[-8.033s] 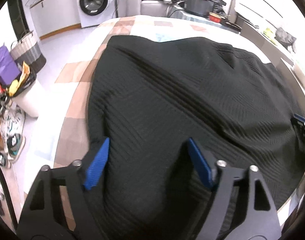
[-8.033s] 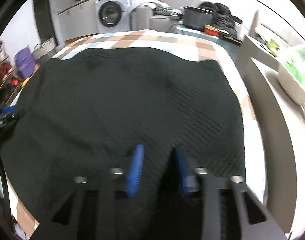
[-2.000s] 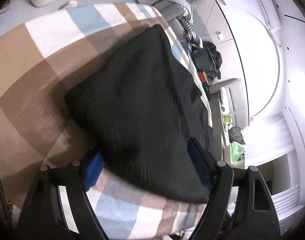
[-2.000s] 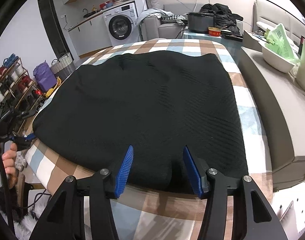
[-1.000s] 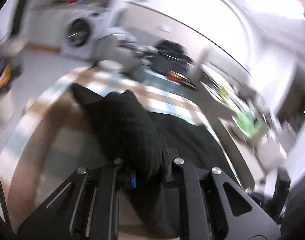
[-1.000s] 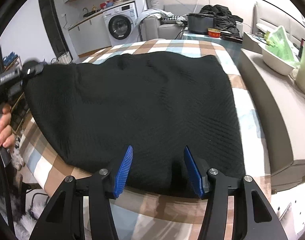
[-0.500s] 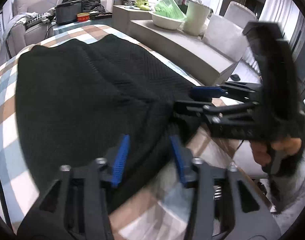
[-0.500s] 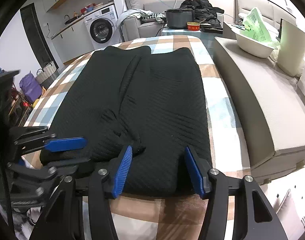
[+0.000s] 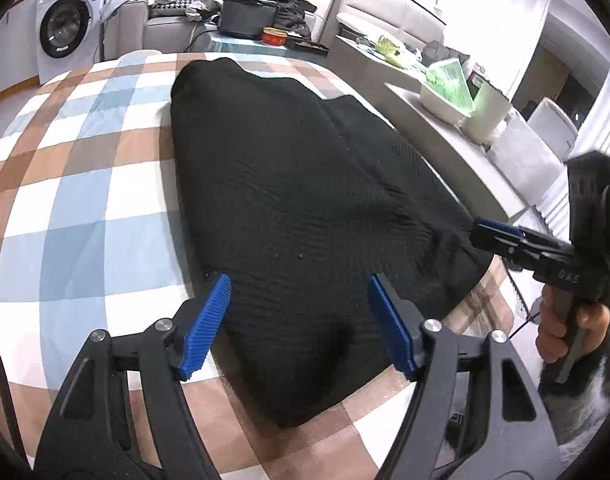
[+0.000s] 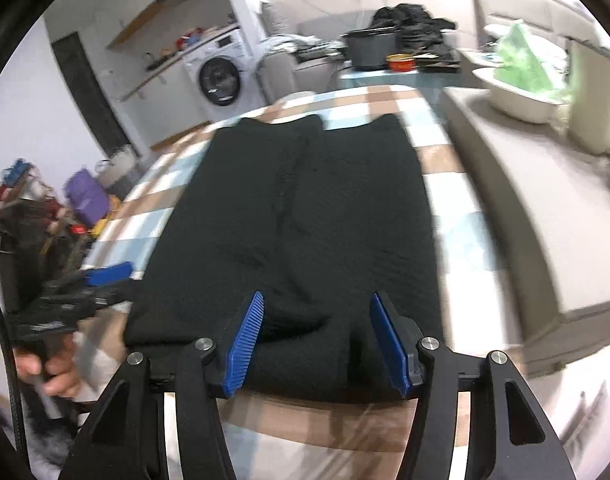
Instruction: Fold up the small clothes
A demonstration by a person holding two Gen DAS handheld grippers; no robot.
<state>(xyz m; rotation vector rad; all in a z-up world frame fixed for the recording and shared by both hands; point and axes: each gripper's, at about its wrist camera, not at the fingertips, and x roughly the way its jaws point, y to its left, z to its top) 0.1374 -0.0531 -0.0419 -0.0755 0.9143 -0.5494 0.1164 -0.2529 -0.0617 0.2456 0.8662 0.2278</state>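
A black knitted garment (image 9: 297, 200) is seen lying on a checked cloth (image 9: 85, 208) that covers the table, folded lengthwise so that one half is laid over the other, with a seam-like line running down its middle in the right wrist view. Eight seconds ago it was spread wide across the cloth; a second ago its left edge was lifted, pinched in the left gripper (image 9: 299, 316). That edge has since been laid down, and the jaws of the left gripper have just been opening: they are now held well apart above the near end of the garment, with nothing pressed between the blue pads (image 9: 205, 320). The right gripper (image 10: 317, 336) is held with its jaws parted over the near edge of the garment, a bunched fold of fabric rising between its pads without visibly being squeezed, much as it was a second ago. A washing machine (image 9: 65, 36) is seen beyond the table.
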